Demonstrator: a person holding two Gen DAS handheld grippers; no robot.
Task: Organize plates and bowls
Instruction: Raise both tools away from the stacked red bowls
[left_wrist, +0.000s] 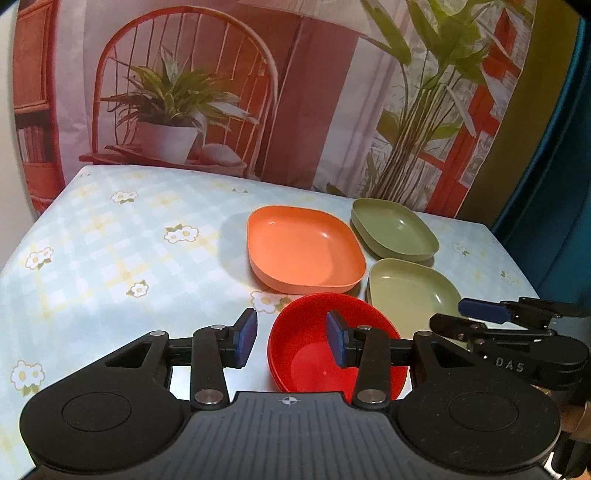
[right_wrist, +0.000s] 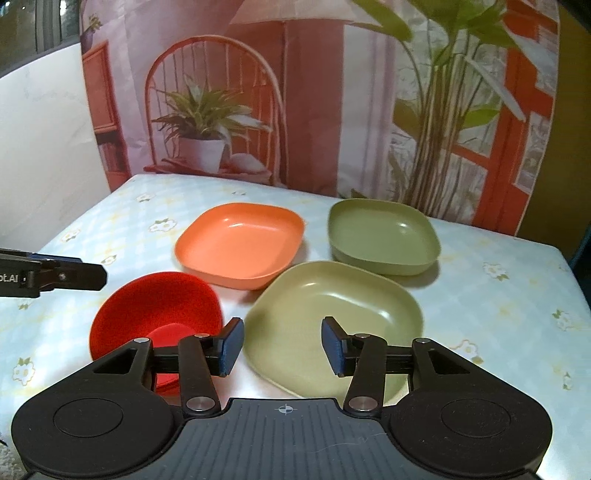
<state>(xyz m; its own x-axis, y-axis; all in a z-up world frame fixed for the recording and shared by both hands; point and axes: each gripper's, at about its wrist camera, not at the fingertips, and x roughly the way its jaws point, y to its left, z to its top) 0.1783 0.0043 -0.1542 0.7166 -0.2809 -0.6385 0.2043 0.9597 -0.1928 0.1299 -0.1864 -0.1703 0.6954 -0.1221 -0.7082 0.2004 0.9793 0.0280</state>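
Observation:
Stacked red bowls (left_wrist: 314, 350) (right_wrist: 155, 314) sit near the table's front. Behind them is an orange plate (left_wrist: 303, 251) (right_wrist: 240, 243). A light green plate (left_wrist: 413, 291) (right_wrist: 332, 317) lies to the right and a darker green plate (left_wrist: 395, 229) (right_wrist: 384, 232) lies behind it. My left gripper (left_wrist: 291, 338) is open and empty, its jaws either side of the red bowls' left rim. My right gripper (right_wrist: 282, 349) is open and empty over the light green plate's near edge; it also shows in the left wrist view (left_wrist: 480, 314).
The table (left_wrist: 110, 240) has a pale blue checked cloth with flowers. A printed backdrop (right_wrist: 295, 92) of a chair and plants hangs behind it. A teal curtain (left_wrist: 554, 147) is at the right.

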